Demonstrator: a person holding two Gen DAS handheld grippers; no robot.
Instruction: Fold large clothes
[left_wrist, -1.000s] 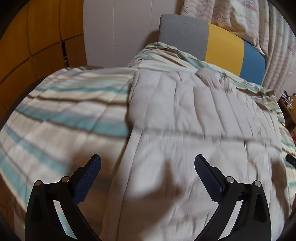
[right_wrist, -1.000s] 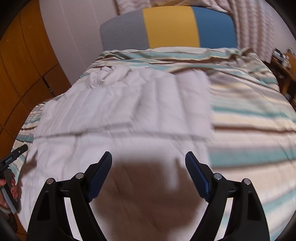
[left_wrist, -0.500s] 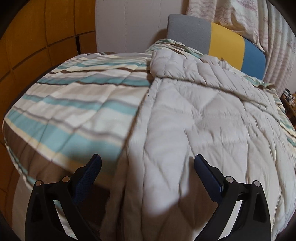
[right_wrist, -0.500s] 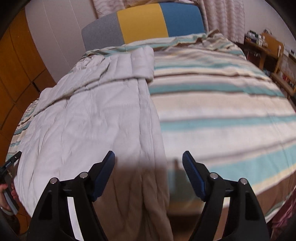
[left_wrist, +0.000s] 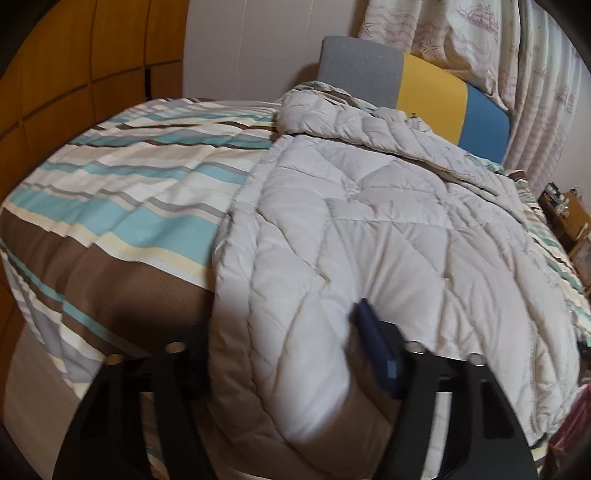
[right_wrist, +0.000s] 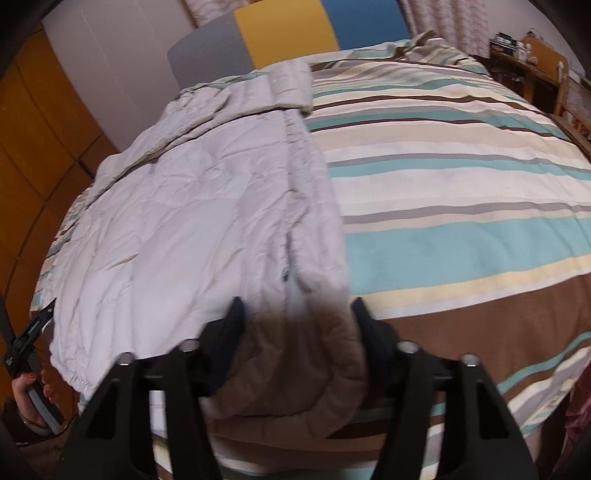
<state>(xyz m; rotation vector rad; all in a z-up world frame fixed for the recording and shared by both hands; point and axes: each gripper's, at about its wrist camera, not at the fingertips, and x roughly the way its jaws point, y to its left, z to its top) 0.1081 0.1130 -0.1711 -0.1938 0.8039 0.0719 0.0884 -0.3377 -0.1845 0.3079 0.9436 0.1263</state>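
**Both grippers now at the quilt's near edge**

Since the earlier frames, two grippers came to the bed's foot. One quilt (left_wrist: 369, 221) lies on one striped bed (right_wrist: 461, 184). The left gripper (left_wrist: 280, 347) and right gripper (right_wrist: 295, 325) are each closing around a quilt corner that hangs over the edge.

Left tool's (left_wrist: 280, 354) left finger hidden behind the quilted garment's (left_wrist: 369, 229) hem.

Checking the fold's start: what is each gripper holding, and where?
Both are closing on the quilted coat's near hem: left gripper at one corner, right gripper at the other.
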